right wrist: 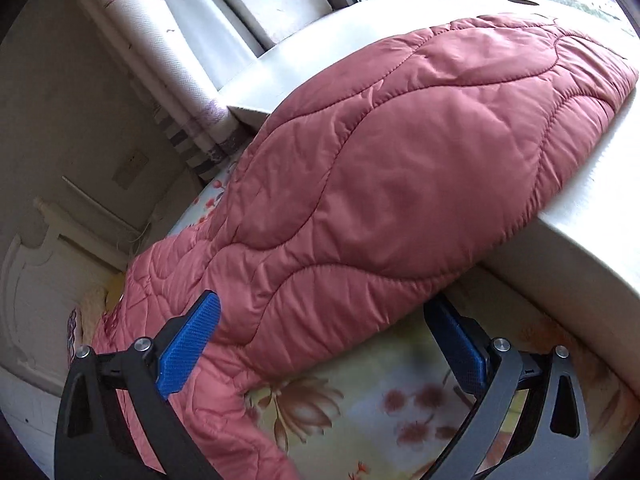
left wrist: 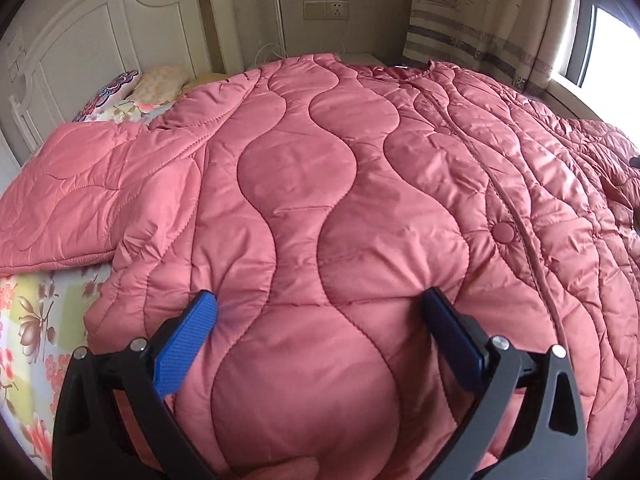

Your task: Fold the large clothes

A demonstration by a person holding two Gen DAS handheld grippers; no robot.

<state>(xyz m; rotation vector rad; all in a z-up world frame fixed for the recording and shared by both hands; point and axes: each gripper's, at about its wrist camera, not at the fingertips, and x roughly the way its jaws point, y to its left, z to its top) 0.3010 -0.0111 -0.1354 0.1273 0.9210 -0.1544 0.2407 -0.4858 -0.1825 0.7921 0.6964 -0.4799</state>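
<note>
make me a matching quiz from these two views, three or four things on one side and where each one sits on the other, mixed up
Things:
1. sleeve
2. pillow
3. socket
4. snap

Places:
A. on the wall behind the bed
B. draped over the window ledge
C. by the headboard
D. beside the jacket zip

Pairs: 1-B, 2-C, 3-A, 4-D

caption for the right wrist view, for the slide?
Open right tongs over a pink quilted coat sleeve draped from the floral bedsheet onto the white windowsill.
</note>
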